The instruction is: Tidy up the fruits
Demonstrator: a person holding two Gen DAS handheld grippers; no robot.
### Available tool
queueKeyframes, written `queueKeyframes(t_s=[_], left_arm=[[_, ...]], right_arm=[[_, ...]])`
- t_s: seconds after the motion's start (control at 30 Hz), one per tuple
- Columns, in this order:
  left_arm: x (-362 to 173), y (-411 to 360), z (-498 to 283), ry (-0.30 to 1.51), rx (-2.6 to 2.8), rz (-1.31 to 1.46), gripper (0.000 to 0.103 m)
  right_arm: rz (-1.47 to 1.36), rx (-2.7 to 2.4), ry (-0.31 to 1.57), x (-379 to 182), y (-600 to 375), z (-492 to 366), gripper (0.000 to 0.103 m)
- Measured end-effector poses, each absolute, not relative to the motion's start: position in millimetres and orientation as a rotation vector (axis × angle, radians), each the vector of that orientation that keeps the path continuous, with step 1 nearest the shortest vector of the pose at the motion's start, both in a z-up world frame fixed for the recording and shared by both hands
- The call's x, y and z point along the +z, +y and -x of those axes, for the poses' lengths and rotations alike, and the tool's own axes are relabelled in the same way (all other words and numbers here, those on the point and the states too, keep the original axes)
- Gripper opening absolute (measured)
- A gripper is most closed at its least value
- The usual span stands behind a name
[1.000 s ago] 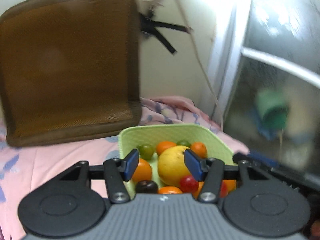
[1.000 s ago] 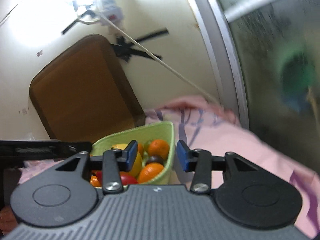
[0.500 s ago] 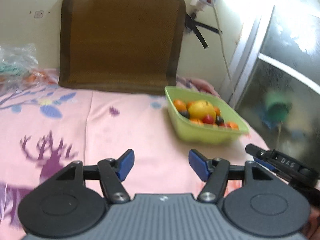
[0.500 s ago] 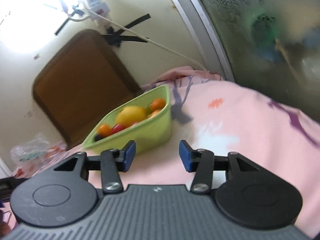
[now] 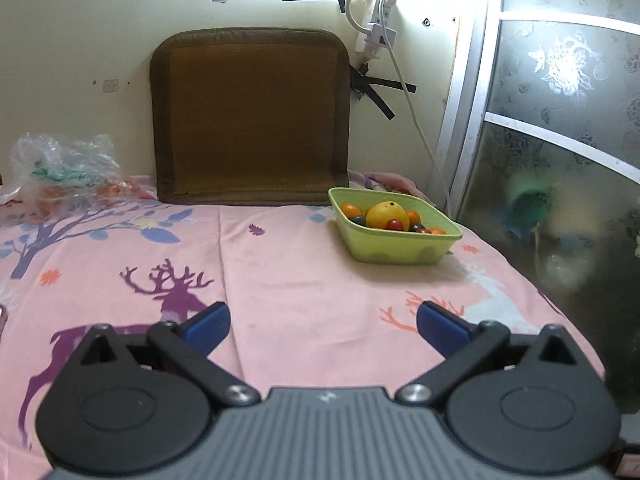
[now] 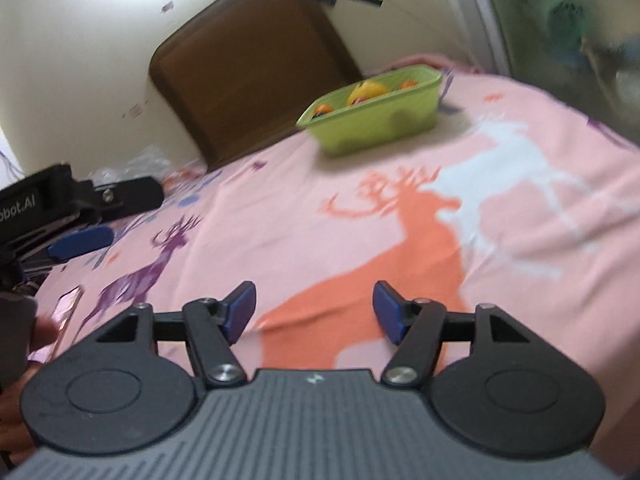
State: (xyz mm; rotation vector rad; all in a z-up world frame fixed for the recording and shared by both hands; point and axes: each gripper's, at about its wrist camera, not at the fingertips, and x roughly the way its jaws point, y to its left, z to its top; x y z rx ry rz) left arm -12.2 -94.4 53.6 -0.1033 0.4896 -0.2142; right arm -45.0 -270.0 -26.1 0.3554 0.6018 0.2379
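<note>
Both tools hang over the bed, well short of the green basket (image 5: 394, 246) sitting far right on the pink sheet (image 5: 304, 280). The basket's long side runs left to right, one corner turned toward the near left. Inside it: a big yellow fruit (image 5: 387, 215), small oranges (image 5: 350, 211), a red one (image 5: 395, 224). Left tool (image 5: 322, 326) is spread wide, gripping nothing. Right tool (image 6: 314, 312) is spread too, empty. In the right view the left tool's body shows white lettering "obot.AI" (image 6: 18, 209), its start cut off.

Bare sheet (image 5: 304, 280) ahead; green basket (image 5: 394, 246) far right, cushion (image 5: 250, 116) behind.
</note>
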Motion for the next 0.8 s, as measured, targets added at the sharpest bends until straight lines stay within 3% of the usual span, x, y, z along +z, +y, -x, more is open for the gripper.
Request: queueKeyframes(t_s=[0.13, 0.33, 0.8], left_arm=[[56.1, -90.4, 28.7, 0.486, -0.197, 0.097, 0.103], [53.2, -84.9, 47.7, 0.501, -0.134, 0.061, 0.103], [58.3, -83.5, 69.6, 0.434, 0.019, 0.017, 0.103]], right_arm=[[-0.341, 0.236, 0.625, -26.4, -258.9, 57.2, 0.081], [-0.353, 0.224, 0.645, -26.1, -256.4, 71.3, 0.089], [-0.372, 0.249, 0.640, -14.9, -254.6, 79.0, 0.093]])
